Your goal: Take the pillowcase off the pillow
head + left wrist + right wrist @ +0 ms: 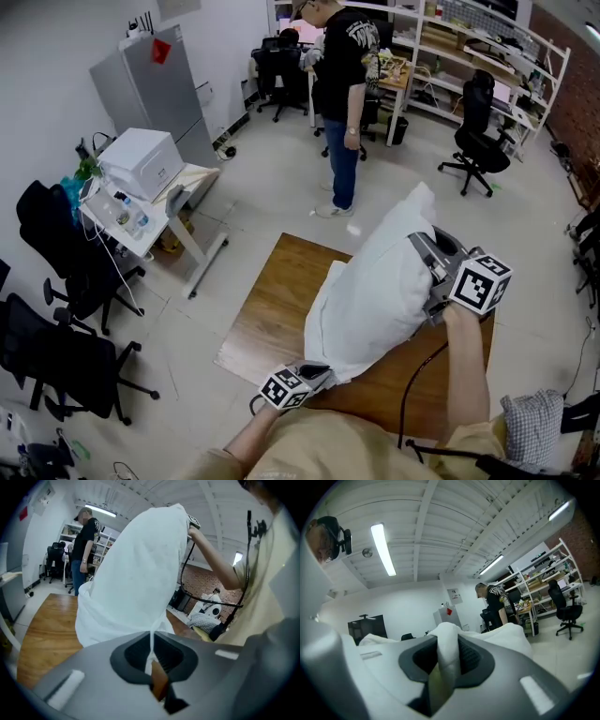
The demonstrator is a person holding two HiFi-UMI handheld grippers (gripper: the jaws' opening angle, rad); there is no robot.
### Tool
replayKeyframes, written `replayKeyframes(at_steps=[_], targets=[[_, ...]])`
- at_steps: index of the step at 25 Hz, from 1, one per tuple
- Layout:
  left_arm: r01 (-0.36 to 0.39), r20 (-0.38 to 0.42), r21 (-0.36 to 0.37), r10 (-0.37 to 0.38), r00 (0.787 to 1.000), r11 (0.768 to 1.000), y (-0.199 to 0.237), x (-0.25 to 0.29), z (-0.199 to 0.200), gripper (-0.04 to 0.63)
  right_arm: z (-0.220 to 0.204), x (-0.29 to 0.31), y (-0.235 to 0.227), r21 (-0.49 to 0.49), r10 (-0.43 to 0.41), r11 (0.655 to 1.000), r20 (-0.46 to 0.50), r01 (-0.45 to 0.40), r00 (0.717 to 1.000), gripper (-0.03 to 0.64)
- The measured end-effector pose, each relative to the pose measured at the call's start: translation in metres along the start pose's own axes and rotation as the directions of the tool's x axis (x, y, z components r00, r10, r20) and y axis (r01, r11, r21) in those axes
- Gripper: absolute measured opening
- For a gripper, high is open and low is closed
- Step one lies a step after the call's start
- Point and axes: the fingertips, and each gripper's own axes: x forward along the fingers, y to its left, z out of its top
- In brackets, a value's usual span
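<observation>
A white pillow in its pillowcase point(375, 291) hangs tilted above the wooden table point(272, 309), upper end to the right. My left gripper point(314, 375) is at its lower end, near the table's front edge. In the left gripper view that gripper point(151, 644) is shut on a thin edge of the pillowcase point(140, 573), which rises taut above it. My right gripper point(431, 272) holds the upper side of the pillow. In the right gripper view its jaws point(447, 653) are shut on a thick white fold of the pillow point(515, 634).
A person point(342, 103) stands on the floor beyond the table. A white cart with a printer point(141, 164) and a grey cabinet point(155, 84) are at the left. Black office chairs point(66, 356) stand at the left, another point(478, 131) at the far right by shelves.
</observation>
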Motion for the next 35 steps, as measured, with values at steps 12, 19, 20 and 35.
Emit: replayKeyframes(at_steps=[12, 19, 20, 35], targets=[[-0.196, -0.117, -0.277, 0.169, 0.979, 0.941, 0.107, 0.028, -0.146, 0.008, 0.01, 0.002, 0.026, 0.138, 0.068, 0.988, 0.04, -0.072, 0.997, 0.069], [-0.06, -0.066, -0.304, 0.042, 0.997, 0.951, 0.085, -0.004, -0.1, 0.011, 0.018, 0.001, 0.038, 0.07, 0.076, 0.995, 0.017, -0.077, 0.997, 0.071], [-0.036, -0.042, -0.311, 0.024, 0.999, 0.95, 0.082, -0.015, -0.091, 0.013, 0.019, 0.002, 0.04, 0.064, 0.08, 0.995, 0.008, -0.08, 0.997, 0.071], [0.018, 0.413, -0.239, 0.085, 0.907, 0.971, 0.195, -0.091, 0.11, 0.319, 0.0, 0.025, 0.099, -0.049, 0.133, 0.99, -0.044, -0.135, 0.99, 0.071]])
